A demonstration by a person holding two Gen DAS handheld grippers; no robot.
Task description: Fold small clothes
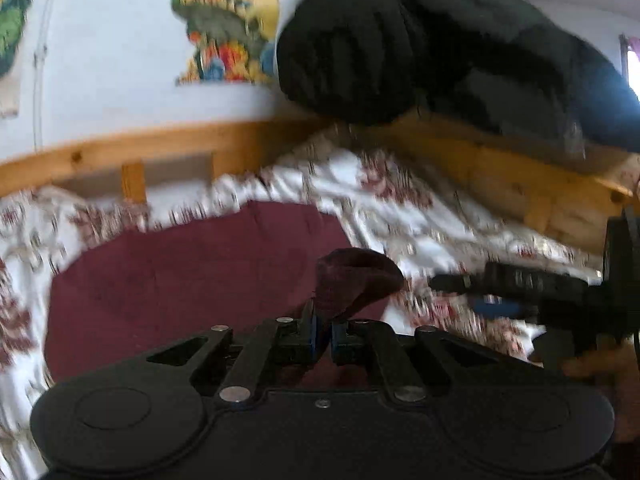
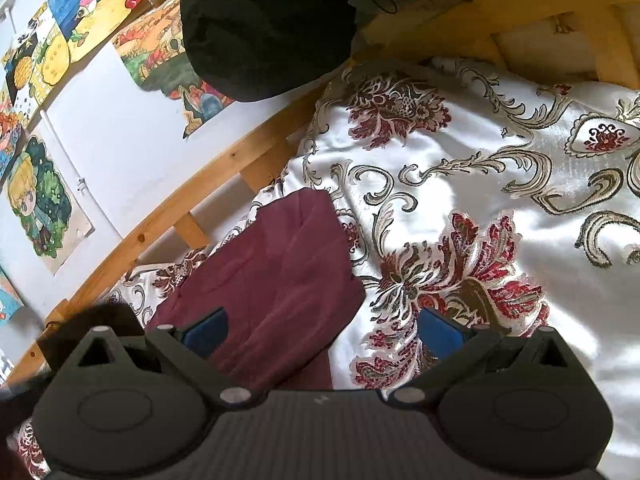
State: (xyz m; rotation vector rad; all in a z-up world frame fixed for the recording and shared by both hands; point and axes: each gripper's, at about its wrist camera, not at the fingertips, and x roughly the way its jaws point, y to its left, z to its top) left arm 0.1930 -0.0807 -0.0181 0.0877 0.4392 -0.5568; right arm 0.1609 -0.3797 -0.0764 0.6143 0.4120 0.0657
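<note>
Maroon garment (image 2: 276, 276): small, laid mostly flat on the floral bedspread (image 2: 480, 152) of a bed, near the wooden bed frame (image 2: 224, 160). One corner raised in a bunch. Left gripper (image 1: 323, 334): fingers together, clamped on that raised corner of cloth. Right gripper (image 2: 322, 330): fingers apart, holding nothing, poised above the garment's near edge and the bedspread beside it. Black fabric bundle (image 2: 264, 24): hangs over the frame above. Colourful drawings (image 2: 40, 200): fixed to the white wall.
</note>
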